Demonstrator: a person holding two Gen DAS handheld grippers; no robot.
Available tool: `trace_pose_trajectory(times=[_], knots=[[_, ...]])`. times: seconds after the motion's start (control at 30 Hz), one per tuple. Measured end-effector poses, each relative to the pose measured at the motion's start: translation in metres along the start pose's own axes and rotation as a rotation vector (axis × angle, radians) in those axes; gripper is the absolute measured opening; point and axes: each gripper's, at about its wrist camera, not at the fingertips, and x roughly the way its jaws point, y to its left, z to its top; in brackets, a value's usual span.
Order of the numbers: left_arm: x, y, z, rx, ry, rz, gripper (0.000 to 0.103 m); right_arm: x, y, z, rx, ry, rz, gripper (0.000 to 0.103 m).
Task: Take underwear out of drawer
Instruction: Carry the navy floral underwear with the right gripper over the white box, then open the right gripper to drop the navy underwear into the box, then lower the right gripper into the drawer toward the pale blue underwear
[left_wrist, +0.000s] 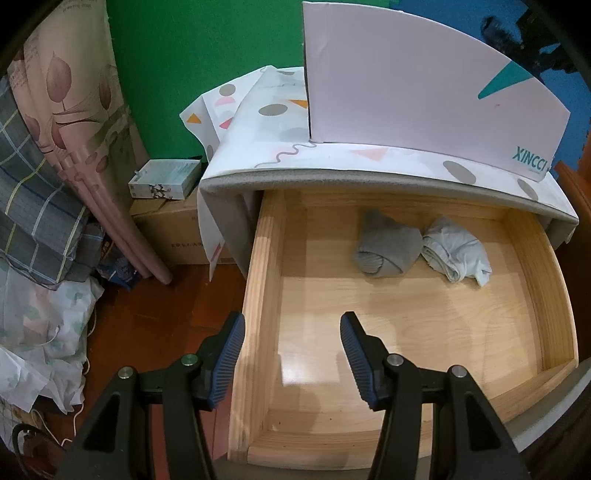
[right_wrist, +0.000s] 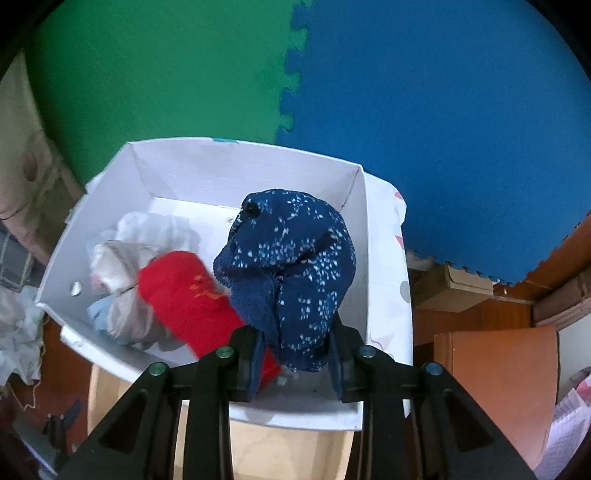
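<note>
The wooden drawer (left_wrist: 266, 280) stands pulled out below the cloth-covered cabinet top. At its back lie a rolled grey piece of underwear (left_wrist: 388, 247) and a crumpled white one (left_wrist: 456, 253), side by side. My left gripper (left_wrist: 292, 356) hangs open over the drawer's front left corner, nothing between its fingers. In the right wrist view my right gripper (right_wrist: 295, 354) is shut on a dark blue piece with white speckles (right_wrist: 291, 266), held above the white box (right_wrist: 184, 166). Inside the box lie a red piece (right_wrist: 188, 295) and pale bundled pieces (right_wrist: 129, 266).
The white box (left_wrist: 424, 81) sits on the cabinet's patterned cloth (left_wrist: 280, 140). Left of the drawer are a cardboard carton (left_wrist: 173, 229), a small packet (left_wrist: 164, 179), bedding and plastic bags on the red-brown floor. Green and blue foam mats line the wall.
</note>
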Motion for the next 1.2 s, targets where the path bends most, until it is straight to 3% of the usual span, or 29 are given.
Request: trace_pose_trajectory(times=[0.23,0.33,0.4,0.43,0.77,1.0,1.2], knots=[[0.002,-0.002,-0.001,0.006,0.009,0.003,0.055,0.026,0.004,-0.004,-0.034,0.035,-0.025,0.032],[0.003,-0.004,-0.001,0.015,0.01,0.005,0.055,0.021,-0.001,-0.006,-0.03,0.017,-0.026,0.05],[0.004,-0.004,-0.001,0.019,0.011,0.006,0.055,0.017,-0.002,-0.006,-0.039,-0.001,-0.039,0.068],[0.004,-0.004,-0.002,0.02,0.013,0.007,0.055,0.013,-0.003,-0.007,-0.044,-0.014,-0.043,0.069],[0.009,-0.006,-0.002,0.03,0.035,0.017,0.055,-0.021,-0.01,-0.023,-0.024,-0.027,0.025,0.07],[0.01,-0.006,-0.003,0.031,0.041,0.021,0.055,-0.047,-0.009,-0.065,-0.07,-0.025,0.076,0.071],[0.011,-0.007,-0.005,0.044,0.04,0.027,0.055,-0.045,-0.01,-0.109,-0.055,0.021,0.129,0.071]])
